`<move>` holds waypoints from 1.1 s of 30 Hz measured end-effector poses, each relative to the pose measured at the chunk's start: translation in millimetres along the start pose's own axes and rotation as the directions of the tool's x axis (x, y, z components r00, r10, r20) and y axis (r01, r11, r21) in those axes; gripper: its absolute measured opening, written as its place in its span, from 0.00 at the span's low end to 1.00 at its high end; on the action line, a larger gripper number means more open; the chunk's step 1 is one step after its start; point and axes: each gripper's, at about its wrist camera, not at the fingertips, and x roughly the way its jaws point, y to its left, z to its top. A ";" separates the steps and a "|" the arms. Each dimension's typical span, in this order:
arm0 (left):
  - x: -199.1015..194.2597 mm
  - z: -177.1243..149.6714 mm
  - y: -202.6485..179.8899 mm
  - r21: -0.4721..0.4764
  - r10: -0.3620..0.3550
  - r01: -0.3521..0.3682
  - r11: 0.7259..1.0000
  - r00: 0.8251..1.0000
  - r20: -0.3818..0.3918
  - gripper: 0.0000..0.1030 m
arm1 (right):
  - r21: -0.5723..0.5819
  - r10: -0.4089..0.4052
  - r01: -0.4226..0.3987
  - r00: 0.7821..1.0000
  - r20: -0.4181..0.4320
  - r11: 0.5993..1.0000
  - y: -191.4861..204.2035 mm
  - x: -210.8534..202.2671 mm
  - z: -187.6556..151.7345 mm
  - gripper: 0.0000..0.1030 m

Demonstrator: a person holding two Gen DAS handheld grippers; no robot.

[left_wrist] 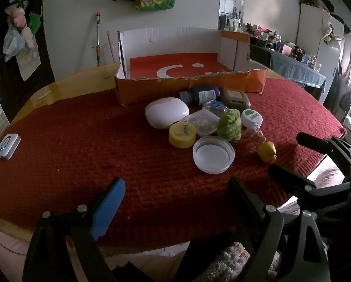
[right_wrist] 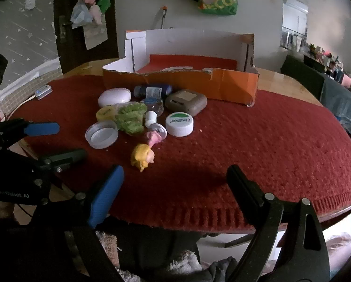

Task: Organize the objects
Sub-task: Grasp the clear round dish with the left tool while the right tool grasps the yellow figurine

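A pile of small objects lies on the red cloth (left_wrist: 81, 145) before an orange cardboard box (left_wrist: 189, 87), which also shows in the right wrist view (right_wrist: 182, 82). The pile holds a white oval case (left_wrist: 166, 115), a yellow lid (left_wrist: 182, 134), a clear lid (left_wrist: 213, 154), a green fuzzy lump (left_wrist: 229, 125), a dark bottle (left_wrist: 200, 94), a grey case (right_wrist: 186, 101), a white cap (right_wrist: 179, 124) and a yellow doll head (right_wrist: 142, 156). My left gripper (left_wrist: 175, 202) is open and empty near the front edge. My right gripper (right_wrist: 173, 188) is open and empty, below the doll head.
A white charger puck (left_wrist: 8, 146) lies at the cloth's left edge. The box is open-topped with a torn front wall. A cluttered side table (left_wrist: 292, 58) stands at the right. The wooden table edge shows behind the box.
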 end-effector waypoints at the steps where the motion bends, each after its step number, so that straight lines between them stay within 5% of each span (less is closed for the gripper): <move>1: 0.0 0.1 -0.2 0.001 0.000 0.000 1.000 1.000 0.000 0.88 | -0.003 0.000 0.000 1.000 0.001 1.000 0.6 0.5 1.0 0.86; 16: 6.3 8.3 -8.2 0.035 -0.014 0.014 0.999 1.000 0.004 0.88 | 0.012 -0.033 0.034 0.999 -0.014 0.999 -13.9 13.8 11.2 0.82; 18: 8.6 10.4 -10.7 0.040 -0.020 0.019 0.999 1.000 0.006 0.88 | 0.030 -0.022 0.022 1.000 -0.019 0.999 -18.7 14.6 11.7 0.75; 22: 16.3 14.6 -11.7 0.042 -0.034 0.034 0.999 0.999 -0.004 0.71 | 0.012 0.009 -0.009 1.000 -0.019 1.000 -17.8 16.7 15.8 0.63; 24: 18.0 16.0 -10.2 0.033 -0.046 0.046 0.998 0.999 -0.006 0.70 | 0.006 0.035 -0.035 0.999 -0.025 0.999 -15.4 18.5 18.1 0.53; 31: 20.0 19.0 -13.2 0.035 -0.076 0.076 0.996 0.997 0.002 0.69 | -0.026 0.068 -0.069 0.997 -0.032 0.997 -6.1 23.6 22.1 0.47; 33: 22.7 20.9 -15.9 0.044 -0.079 0.078 0.996 0.997 0.008 0.69 | -0.039 0.074 -0.075 0.997 -0.033 0.996 -3.5 24.6 22.4 0.36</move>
